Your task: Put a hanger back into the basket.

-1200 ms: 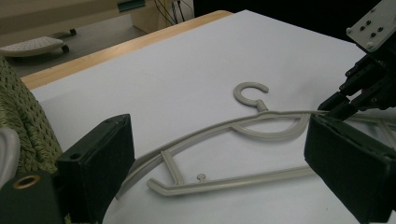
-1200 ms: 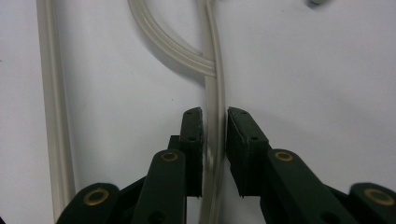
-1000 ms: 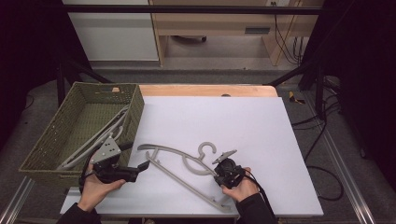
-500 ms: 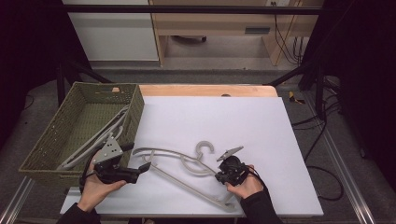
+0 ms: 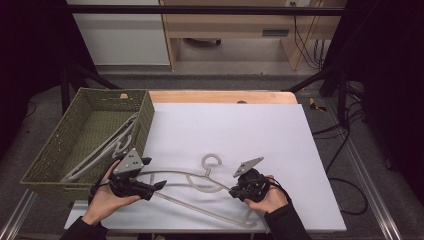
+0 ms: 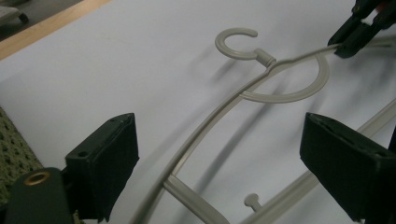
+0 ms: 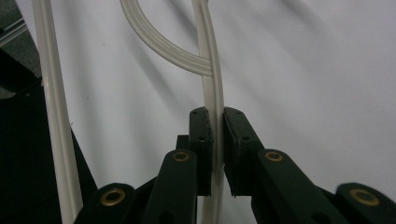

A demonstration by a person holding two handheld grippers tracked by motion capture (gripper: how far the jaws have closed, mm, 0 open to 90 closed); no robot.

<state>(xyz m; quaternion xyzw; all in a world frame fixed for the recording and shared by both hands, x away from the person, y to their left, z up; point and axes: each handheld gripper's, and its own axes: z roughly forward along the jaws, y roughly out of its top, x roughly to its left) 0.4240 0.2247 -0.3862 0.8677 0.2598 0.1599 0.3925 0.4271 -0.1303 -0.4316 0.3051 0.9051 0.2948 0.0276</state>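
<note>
You slid the hanger point(image 5: 200, 187) leftward toward the basket point(image 5: 60, 165) with your right gripper point(image 5: 234, 191), while your left gripper's point(image 5: 159, 186) jaws began closing around its shoulder.

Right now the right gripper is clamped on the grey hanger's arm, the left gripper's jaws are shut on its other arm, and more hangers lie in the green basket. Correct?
Not quite. The left gripper is open: in the left gripper view its jaws stand wide apart around the hanger, not pressing it. The right gripper is clamped on it, and more hangers lie in the green basket.

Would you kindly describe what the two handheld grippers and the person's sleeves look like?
Both the left gripper and the right gripper are black, each topped by a grey three-cornered plate. Their blocky black jaws pivot on brass-coloured rivets. A black cable trails from the right one. The sleeves are dark.
</note>
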